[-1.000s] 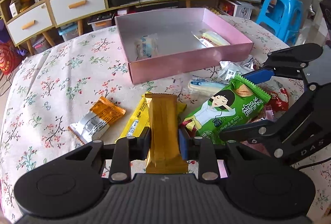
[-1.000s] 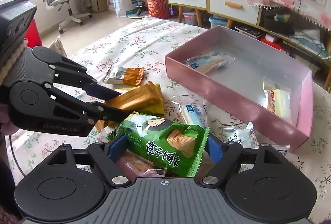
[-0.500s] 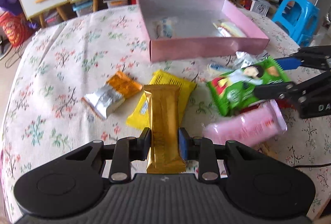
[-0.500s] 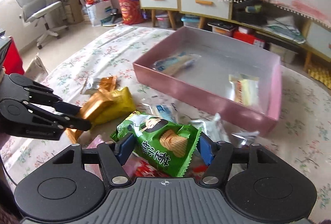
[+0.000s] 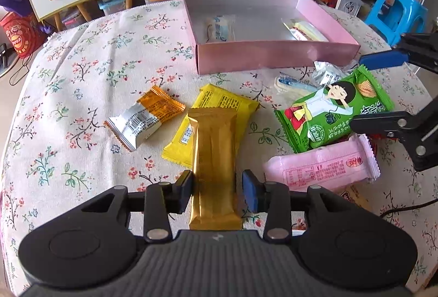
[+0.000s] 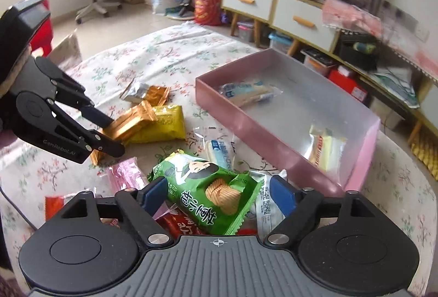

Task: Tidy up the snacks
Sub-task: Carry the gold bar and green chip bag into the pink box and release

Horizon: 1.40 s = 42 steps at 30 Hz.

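Note:
A gold bar (image 5: 213,149) lies on the floral tablecloth, its far end resting on a yellow packet (image 5: 219,105). My left gripper (image 5: 219,187) straddles its near end. The jaws are opening, and a gap shows at the right pad. A green chip bag (image 6: 208,187) rests on a heap of packets between the jaws of my right gripper (image 6: 217,194). These jaws are opening too, with the right pad clear of the bag. The pink box (image 5: 273,56) stands beyond with two wrapped snacks inside.
An orange-and-silver packet (image 5: 145,119) lies left of the yellow one. A pink packet (image 5: 320,168), a clear blue-and-white packet (image 5: 293,83) and a silver one (image 5: 328,72) crowd around the green bag. A red packet (image 6: 180,223) sits under it. Shelves and drawers stand behind the table.
The left jaws, shut on the gold bar before, have parted and the bar now lies flat. The right jaws squeezed the green bag, then spread off it.

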Available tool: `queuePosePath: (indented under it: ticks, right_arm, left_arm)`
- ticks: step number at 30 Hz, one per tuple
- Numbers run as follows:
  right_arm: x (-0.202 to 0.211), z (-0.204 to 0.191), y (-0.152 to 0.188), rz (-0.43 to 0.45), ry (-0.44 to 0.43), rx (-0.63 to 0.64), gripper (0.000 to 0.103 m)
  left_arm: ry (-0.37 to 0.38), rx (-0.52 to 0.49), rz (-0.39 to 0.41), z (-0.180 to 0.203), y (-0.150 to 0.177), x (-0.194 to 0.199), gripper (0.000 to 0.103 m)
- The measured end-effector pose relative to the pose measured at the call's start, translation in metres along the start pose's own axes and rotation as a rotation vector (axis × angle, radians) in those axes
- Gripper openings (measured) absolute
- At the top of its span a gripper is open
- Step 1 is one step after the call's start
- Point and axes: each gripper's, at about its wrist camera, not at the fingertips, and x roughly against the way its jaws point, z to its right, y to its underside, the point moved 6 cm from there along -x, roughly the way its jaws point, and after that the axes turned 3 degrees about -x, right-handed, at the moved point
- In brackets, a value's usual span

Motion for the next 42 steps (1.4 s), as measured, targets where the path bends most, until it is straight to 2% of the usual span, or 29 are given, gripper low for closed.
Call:
queuePosePath:
  ticks: [6, 9, 10, 12, 16, 20, 33, 42]
  right_arm:
    - [-0.018, 0.007, 0.003, -0.026, -0.076, -0.085, 0.085]
    - [-0.023, 0.007, 0.007, -0.038, -0.109, -0.136, 0.081]
    - [-0.025, 0.007, 0.008, -0.043, -0.126, -0.162, 0.078]
    - [-0.026, 0.007, 0.008, -0.034, -0.142, -0.206, 0.075]
    - [-0.02, 0.011, 0.003, -0.003, -0.178, -0.292, 0.061]
    - [-0.016, 0.019, -0.001, 0.018, -0.209, -0.377, 0.054]
    - [0.0, 0.034, -0.013, 0.084, -0.245, -0.504, 0.051]
    - [0.023, 0.06, -0.028, 0.194, -0.254, -0.614, 0.05]
  left_arm:
    - [-0.007, -0.002, -0.007, 0.002, 0.0, -0.004, 0.037]
    - [-0.006, 0.009, -0.006, 0.002, -0.001, -0.005, 0.035]
    - [-0.006, 0.009, -0.005, 0.002, -0.001, -0.005, 0.03]
    - [0.0, 0.014, -0.002, 0.002, -0.001, -0.004, 0.027]
    - [0.008, 0.03, 0.005, 0.001, -0.002, -0.001, 0.026]
    - [0.011, 0.047, 0.027, -0.002, -0.006, 0.005, 0.026]
    - [0.028, 0.095, 0.095, -0.005, -0.029, 0.018, 0.026]
    - [0.02, 0.126, 0.153, -0.004, -0.057, 0.023, 0.026]
